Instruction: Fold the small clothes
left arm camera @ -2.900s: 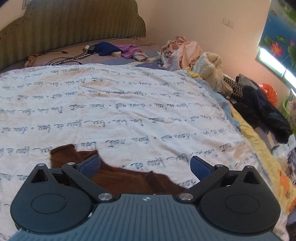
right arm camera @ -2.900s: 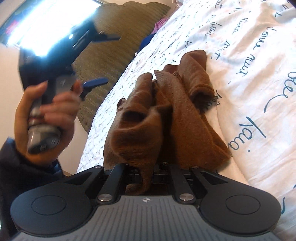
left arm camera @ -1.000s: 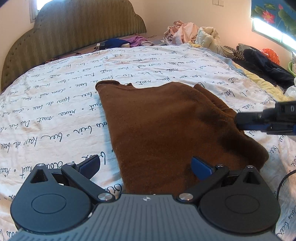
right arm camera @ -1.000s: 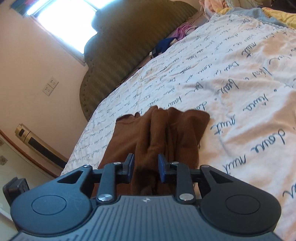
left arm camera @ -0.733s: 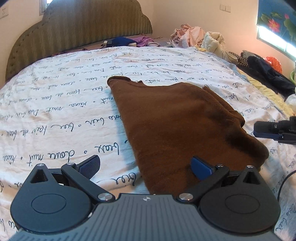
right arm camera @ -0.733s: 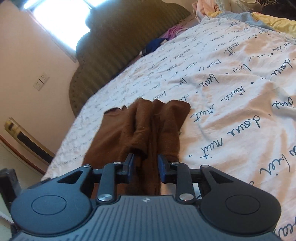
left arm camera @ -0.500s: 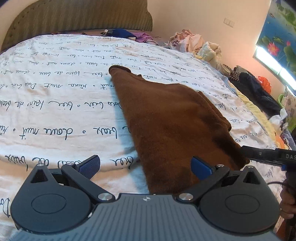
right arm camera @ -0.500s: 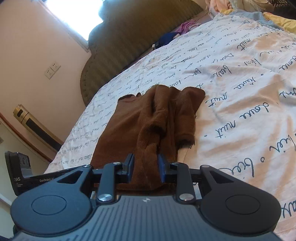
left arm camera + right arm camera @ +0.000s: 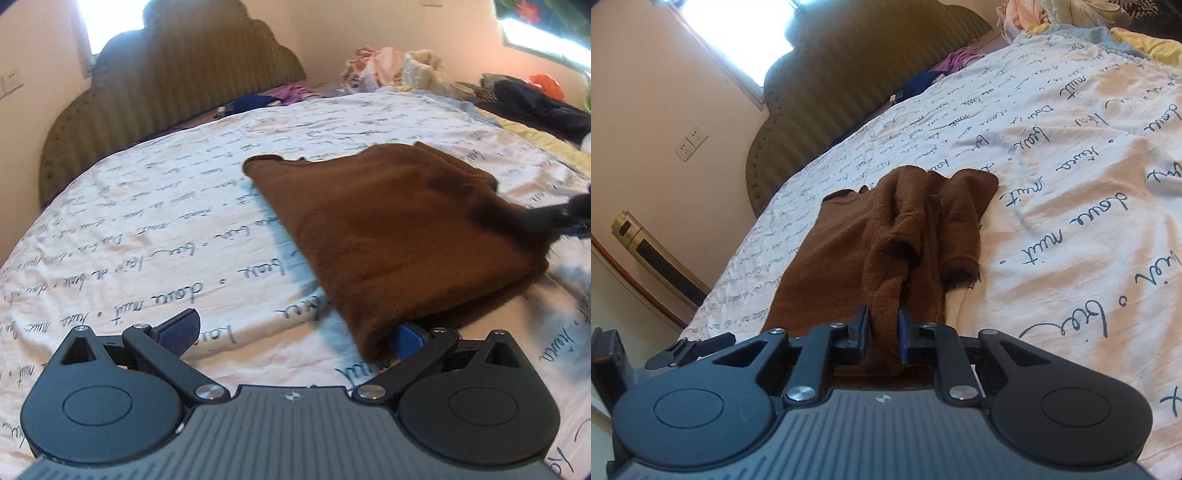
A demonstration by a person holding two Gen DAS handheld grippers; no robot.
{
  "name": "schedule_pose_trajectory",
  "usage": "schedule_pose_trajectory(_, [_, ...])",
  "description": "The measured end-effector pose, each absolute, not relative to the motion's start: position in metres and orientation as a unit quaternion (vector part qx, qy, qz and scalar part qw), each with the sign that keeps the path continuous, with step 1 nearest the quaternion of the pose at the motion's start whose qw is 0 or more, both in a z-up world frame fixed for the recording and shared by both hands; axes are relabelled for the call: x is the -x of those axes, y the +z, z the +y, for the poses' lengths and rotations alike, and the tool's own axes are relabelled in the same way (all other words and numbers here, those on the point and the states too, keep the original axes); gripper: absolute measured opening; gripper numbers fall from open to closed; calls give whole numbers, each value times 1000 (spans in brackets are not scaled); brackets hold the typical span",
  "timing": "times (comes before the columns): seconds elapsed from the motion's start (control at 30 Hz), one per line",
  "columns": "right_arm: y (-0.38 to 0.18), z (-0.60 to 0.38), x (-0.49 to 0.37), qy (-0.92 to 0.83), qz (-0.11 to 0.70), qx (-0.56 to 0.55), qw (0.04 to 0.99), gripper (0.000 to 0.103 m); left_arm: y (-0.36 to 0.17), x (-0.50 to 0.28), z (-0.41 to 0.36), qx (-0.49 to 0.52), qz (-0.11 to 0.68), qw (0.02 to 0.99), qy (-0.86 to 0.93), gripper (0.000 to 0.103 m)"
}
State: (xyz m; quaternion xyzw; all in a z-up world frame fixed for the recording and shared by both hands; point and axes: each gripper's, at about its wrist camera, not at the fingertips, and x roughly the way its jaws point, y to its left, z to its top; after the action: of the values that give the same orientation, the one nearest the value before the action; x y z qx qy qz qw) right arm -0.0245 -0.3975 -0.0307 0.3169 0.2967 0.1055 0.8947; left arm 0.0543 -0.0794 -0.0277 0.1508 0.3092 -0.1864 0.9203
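- Right wrist view: the right gripper [image 9: 882,334] has its fingers [image 9: 863,332] closing on a bunched fold of the brown garment [image 9: 897,236], which sits pinched between them.
- Beyond that fold, the garment lies rumpled along the bed [image 9: 1089,192], on a white sheet printed with script.
- The left gripper shows at the lower left edge of this view, beside the garment's near corner.
- Left wrist view: the left gripper [image 9: 295,334] has its fingers [image 9: 179,326] spread wide, released; the garment's near corner drapes over the right-side finger, nothing clamped.
- The garment [image 9: 399,229] spreads flat ahead, its far right edge met by the blurred right gripper [image 9: 550,218].
- A padded headboard [image 9: 166,85] and a clothes pile [image 9: 388,66] stand behind.
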Motion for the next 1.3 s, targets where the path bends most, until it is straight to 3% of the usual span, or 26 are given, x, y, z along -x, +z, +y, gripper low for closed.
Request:
schedule_pose_trajectory(0.2, [-34,-384,30,60,319,-242,914,15,-23,-59,-50,-83,357,905,-215,103])
schedule_pose_trajectory(0.33, [-26,-389,39,56,304,-256,916,19,-3,-46,-47,-44,342,900,-268,103])
schedule_pose_trajectory(0.4, [-20,-393,41,58,294,-257,919,35,7,-53,-48,-13,343,897,-278,103])
schedule_pose_trajectory(0.47, [-20,-399,38,50,295,-261,918,64,9,-73,-48,31,359,890,-279,103])
schedule_pose_trajectory(0.67, [-46,-411,18,89,318,-345,879,65,-47,-141,-43,215,496,781,-311,103])
schedule_pose_trajectory(0.93, [-64,-415,-26,123,310,-401,853,65,-77,-187,-43,387,490,700,-347,103])
schedule_pose_trajectory(1.13, [-75,-424,-65,129,289,-445,838,63,-77,-212,-64,403,478,703,-340,101])
schedule_pose_trajectory(1.23, [-72,-416,-79,131,293,-429,844,61,-73,-213,-74,374,475,723,-334,88])
schedule_pose_trajectory(1.27, [-70,-412,-81,126,299,-415,850,49,-70,-211,-78,352,478,732,-332,72])
schedule_pose_trajectory(1.3, [-68,-407,-82,117,307,-398,857,44,-70,-209,-80,330,482,742,-329,49])
